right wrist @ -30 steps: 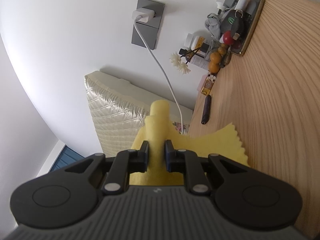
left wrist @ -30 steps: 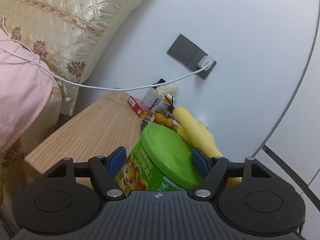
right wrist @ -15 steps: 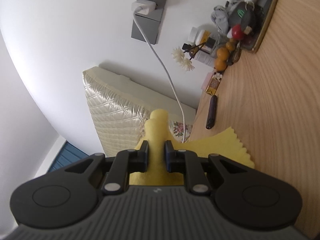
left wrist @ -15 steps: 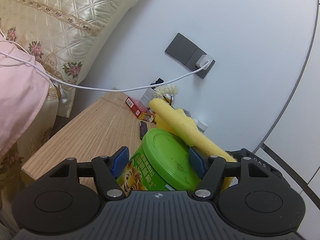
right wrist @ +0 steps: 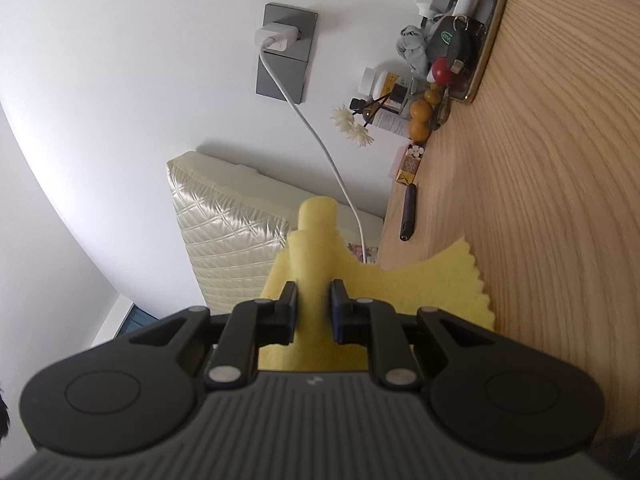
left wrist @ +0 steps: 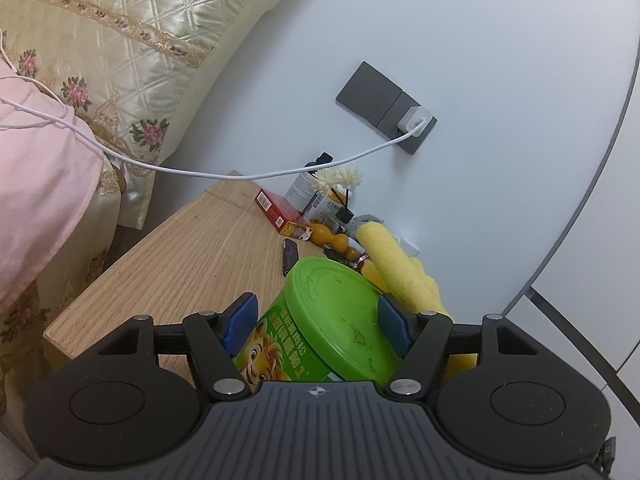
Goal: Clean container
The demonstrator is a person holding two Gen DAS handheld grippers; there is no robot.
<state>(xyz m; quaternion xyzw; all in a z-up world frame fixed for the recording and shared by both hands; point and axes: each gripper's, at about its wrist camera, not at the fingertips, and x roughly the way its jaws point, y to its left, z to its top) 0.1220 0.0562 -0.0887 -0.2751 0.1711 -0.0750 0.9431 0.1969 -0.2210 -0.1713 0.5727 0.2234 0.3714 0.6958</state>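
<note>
A green can with a green lid (left wrist: pixel 336 312) and a lion picture on its side is held tilted above the wooden table (left wrist: pixel 192 256). My left gripper (left wrist: pixel 318 320) is shut on the can, blue pads on both sides. A yellow cloth (left wrist: pixel 394 268) lies bunched against the far right edge of the lid. My right gripper (right wrist: pixel 313 308) is shut on that yellow cloth (right wrist: pixel 316 248), which sticks up between the fingers and fans out below.
At the back of the table stand a red box (left wrist: pixel 280 214), bottles (left wrist: pixel 308 196), a white flower (left wrist: pixel 340 178), orange beads (left wrist: pixel 332 238) and a black lighter (left wrist: pixel 289 258). A white charger cable (left wrist: pixel 240 174) hangs from the wall socket (left wrist: pixel 386 108). A bed with a pink pillow (left wrist: pixel 40 184) is at left.
The yellow cloth swept across the lid's far side and now rests further right and back. The can has shifted slightly in view, still gripped. Both grippers stay shut.
</note>
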